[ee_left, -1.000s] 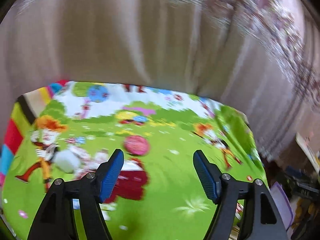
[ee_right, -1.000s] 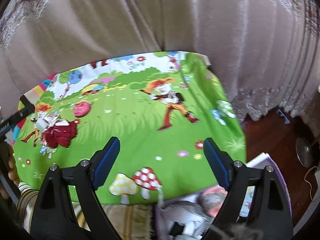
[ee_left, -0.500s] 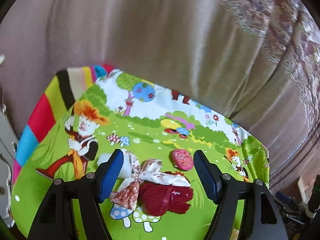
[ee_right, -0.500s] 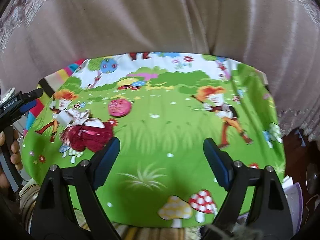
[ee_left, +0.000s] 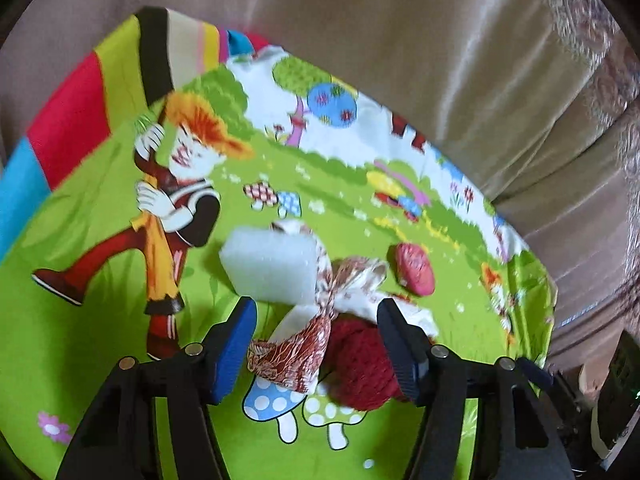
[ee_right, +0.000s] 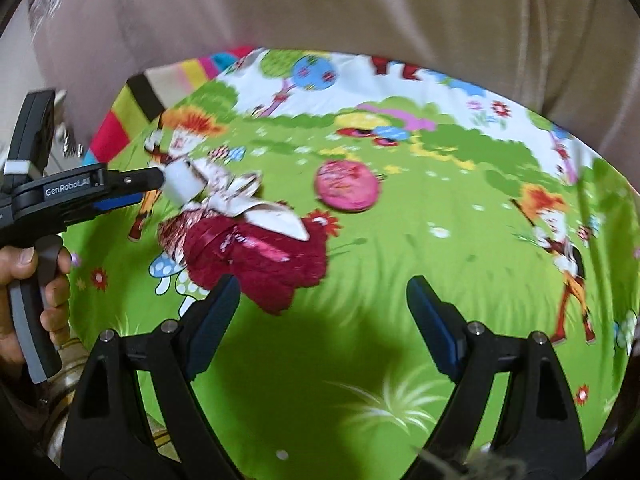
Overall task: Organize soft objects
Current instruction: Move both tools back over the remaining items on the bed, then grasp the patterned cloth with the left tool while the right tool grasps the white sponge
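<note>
A pile of soft things lies on the cartoon tablecloth point(ee_left: 100, 280): a white sponge block point(ee_left: 272, 266), a brown-and-white patterned cloth point(ee_left: 316, 332) and a dark red fluffy cloth point(ee_left: 360, 368). A pink round pad point(ee_left: 414, 268) lies just to their right. My left gripper point(ee_left: 318, 340) hovers over the pile with its jaws closing. The patterned cloth sits between its pads, which do not press on it. In the right wrist view my right gripper point(ee_right: 324, 312) stands open just right of the red cloth point(ee_right: 256, 256). There the left gripper point(ee_right: 150, 189) is beside the sponge point(ee_right: 184, 180), and the pink pad point(ee_right: 346, 186) lies farther back.
A beige curtain point(ee_left: 400, 60) hangs close behind the table's far edge. A hand point(ee_right: 24, 264) holds the left gripper's handle at the table's left side. Striped cloth point(ee_left: 68, 120) covers the far left corner. Dark clutter point(ee_left: 616, 392) stands off the right edge.
Both grippers have swung left and down toward the pile, which now looks larger and nearer. The left jaws have narrowed around the patterned cloth. The box near the right gripper has left view.
</note>
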Demonstrator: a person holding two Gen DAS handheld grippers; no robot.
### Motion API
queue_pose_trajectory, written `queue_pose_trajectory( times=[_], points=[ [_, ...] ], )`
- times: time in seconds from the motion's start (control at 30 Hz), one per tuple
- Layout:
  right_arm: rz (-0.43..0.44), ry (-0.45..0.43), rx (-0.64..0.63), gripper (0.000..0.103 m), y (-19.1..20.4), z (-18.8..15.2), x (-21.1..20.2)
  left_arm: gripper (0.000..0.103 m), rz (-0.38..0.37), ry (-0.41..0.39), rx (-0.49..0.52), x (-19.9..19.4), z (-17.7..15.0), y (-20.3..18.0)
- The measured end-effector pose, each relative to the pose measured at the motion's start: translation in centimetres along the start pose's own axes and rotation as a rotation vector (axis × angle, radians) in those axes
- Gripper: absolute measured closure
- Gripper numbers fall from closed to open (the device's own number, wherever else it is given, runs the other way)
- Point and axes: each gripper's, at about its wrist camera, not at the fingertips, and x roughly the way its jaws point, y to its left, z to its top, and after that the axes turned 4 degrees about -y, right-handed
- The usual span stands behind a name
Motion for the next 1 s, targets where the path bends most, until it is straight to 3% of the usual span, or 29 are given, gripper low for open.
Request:
queue_pose_trajectory(
  times=[0.27,0.37,0.43,0.47,0.53,0.57,0.73,0.87,1.0],
  points=[
    [0.026,0.040,-0.023,0.016,1.0,0.0,2.8,0.040,0.010,0.078,0.068,3.3,-1.0,-0.4],
    [0.017,0.052,-0.028,0.016,1.2,-0.1,3.7,0.053,0.020,0.095,0.108,4.3,-1.2,-0.6],
    [0.019,0.051,-0.019,0.016,1.2,-0.1,3.8,0.069,0.014,0.118,0.134,5.0,-1.5,-0.8],
    [0.020,0.046,-0.014,0.016,1.3,0.0,3.8,0.072,0.001,0.119,0.140,5.2,-1.7,-0.8],
    [0.023,0.041,-0.013,0.016,1.4,0.3,3.6,0.093,-0.029,0.121,0.144,4.9,-1.7,-0.9],
    [0.023,0.035,-0.016,0.016,1.4,0.4,3.4,0.096,-0.043,0.120,0.145,4.7,-1.8,-1.0],
    [0.011,0.026,-0.017,0.016,1.5,0.8,2.8,0.098,-0.160,0.111,0.075,3.0,-1.6,-0.8],
    [0.002,0.024,-0.015,0.016,1.6,0.8,2.3,0.099,-0.298,0.098,0.062,0.8,-1.3,-1.6],
    [0.000,0.020,-0.029,0.016,2.3,1.0,1.9,0.098,-0.366,0.044,0.040,-1.2,-0.9,-2.3]
  ],
)
